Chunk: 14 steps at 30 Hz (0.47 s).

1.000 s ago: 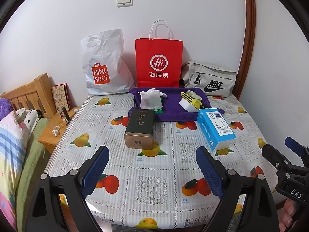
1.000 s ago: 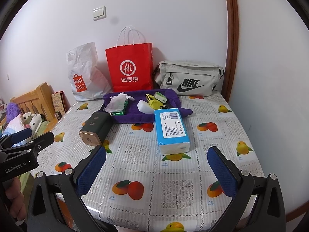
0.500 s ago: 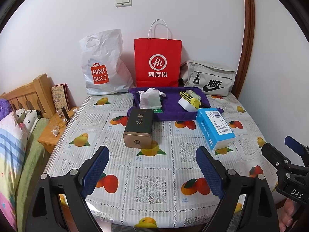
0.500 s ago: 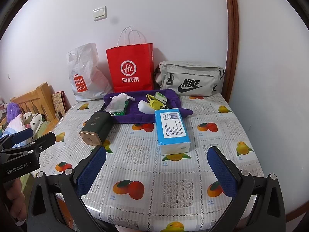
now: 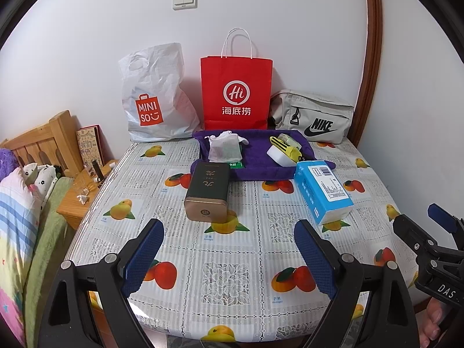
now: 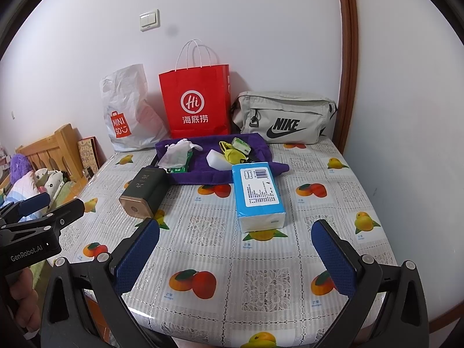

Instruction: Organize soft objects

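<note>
A purple towel (image 5: 258, 162) (image 6: 203, 171) lies at the back of the table with a white mesh pouch (image 5: 224, 149) (image 6: 175, 153), a white sponge block (image 5: 278, 155) (image 6: 219, 159) and a yellow item (image 5: 290, 148) (image 6: 235, 153) on it. A blue tissue pack (image 5: 323, 192) (image 6: 258, 194) and a dark green tin (image 5: 207, 191) (image 6: 143, 191) lie in front of the towel. My left gripper (image 5: 229, 258) and right gripper (image 6: 235, 258) are both open and empty, over the table's near edge.
A white Miniso bag (image 5: 153, 95), a red paper bag (image 5: 236, 92) and a grey Nike bag (image 5: 313, 119) stand against the back wall. A bed (image 5: 17, 203) and wooden nightstand (image 5: 78, 200) are on the left. A wall is on the right.
Both views have shifted very slightly; the objects on the table have not moved and both grippers stay open.
</note>
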Available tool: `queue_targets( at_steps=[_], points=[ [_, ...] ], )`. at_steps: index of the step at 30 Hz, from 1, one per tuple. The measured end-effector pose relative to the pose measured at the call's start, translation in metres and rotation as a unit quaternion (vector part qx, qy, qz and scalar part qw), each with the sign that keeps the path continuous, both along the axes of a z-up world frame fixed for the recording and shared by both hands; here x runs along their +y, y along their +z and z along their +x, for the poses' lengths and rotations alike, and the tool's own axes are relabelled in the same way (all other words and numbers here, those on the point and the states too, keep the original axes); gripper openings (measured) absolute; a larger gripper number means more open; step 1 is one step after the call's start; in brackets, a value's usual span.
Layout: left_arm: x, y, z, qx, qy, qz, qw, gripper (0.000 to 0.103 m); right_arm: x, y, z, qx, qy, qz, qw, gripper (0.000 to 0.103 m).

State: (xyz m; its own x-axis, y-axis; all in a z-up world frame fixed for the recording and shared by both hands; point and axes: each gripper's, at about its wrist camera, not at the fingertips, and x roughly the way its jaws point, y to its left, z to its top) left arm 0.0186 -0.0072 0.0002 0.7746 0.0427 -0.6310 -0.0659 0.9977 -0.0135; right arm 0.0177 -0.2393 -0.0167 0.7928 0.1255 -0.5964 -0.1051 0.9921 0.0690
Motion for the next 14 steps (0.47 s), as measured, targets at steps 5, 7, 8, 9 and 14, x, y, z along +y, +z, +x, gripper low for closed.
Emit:
queue_targets(
  at_steps=[5, 7, 8, 9, 14],
  points=[
    [-0.001, -0.001, 0.001, 0.001, -0.001, 0.0, 1.0, 0.091, 0.0, 0.0, 0.0, 0.0, 0.0, -0.001, 1.0, 0.103],
    [-0.002, -0.002, 0.001, 0.002, -0.003, -0.001, 1.0, 0.091, 0.0, 0.0, 0.0, 0.001, -0.001, -0.001, 1.0, 0.103],
    [-0.002, -0.003, 0.0, 0.003, -0.003, -0.001, 1.0, 0.091, 0.0, 0.0, 0.0, 0.001, -0.001, 0.0, 1.0, 0.103],
    [-0.002, -0.004, 0.001, 0.004, -0.004, -0.001, 1.0, 0.091, 0.0, -0.001, 0.0, 0.001, -0.001, 0.0, 1.0, 0.103],
    [0.001, -0.013, 0.01, 0.008, 0.001, 0.004, 1.0, 0.091, 0.001, -0.004, 0.003, 0.003, 0.003, -0.001, 1.0, 0.103]
  ],
)
